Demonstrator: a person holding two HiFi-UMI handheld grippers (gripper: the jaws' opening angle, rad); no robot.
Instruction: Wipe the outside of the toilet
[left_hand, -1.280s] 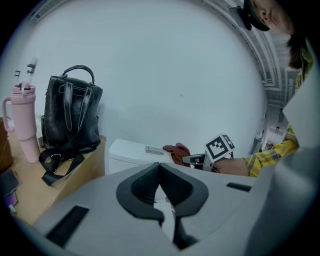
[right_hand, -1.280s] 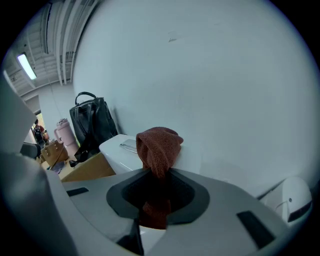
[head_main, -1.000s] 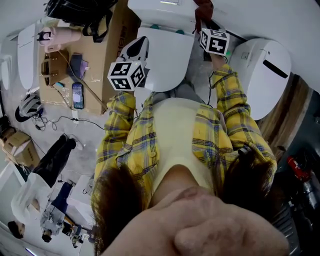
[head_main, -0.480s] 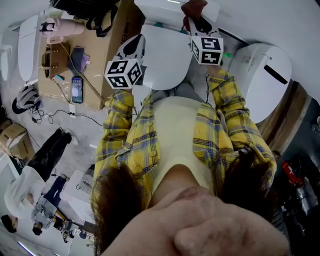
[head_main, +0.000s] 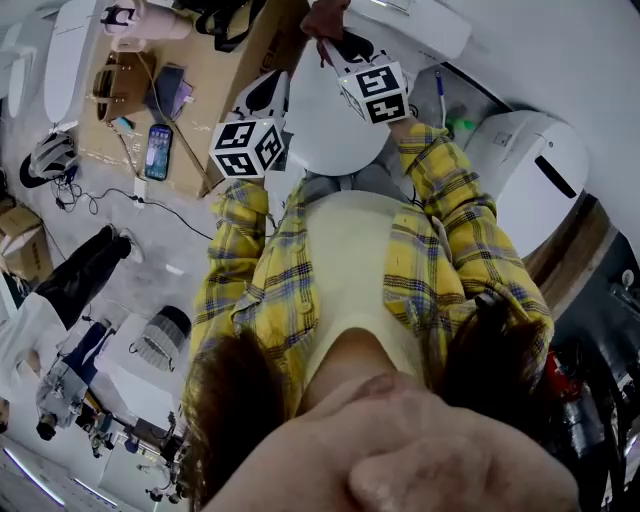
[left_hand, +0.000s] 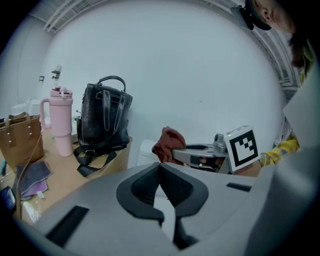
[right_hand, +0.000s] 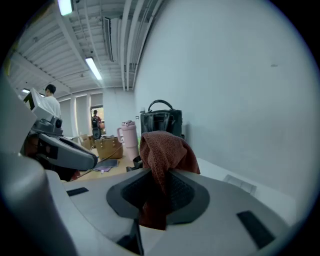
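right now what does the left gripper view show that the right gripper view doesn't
Only the left gripper view: the left gripper from behind, jaws together on nothing, and the right gripper seen from outside with its marker cube.
Only the right gripper view: the ceiling lights, people standing far off, and the right gripper's jaws up close, clamped on the reddish-brown cloth.
Both: that cloth, the pink tumbler, the black bag and the brown handbag.
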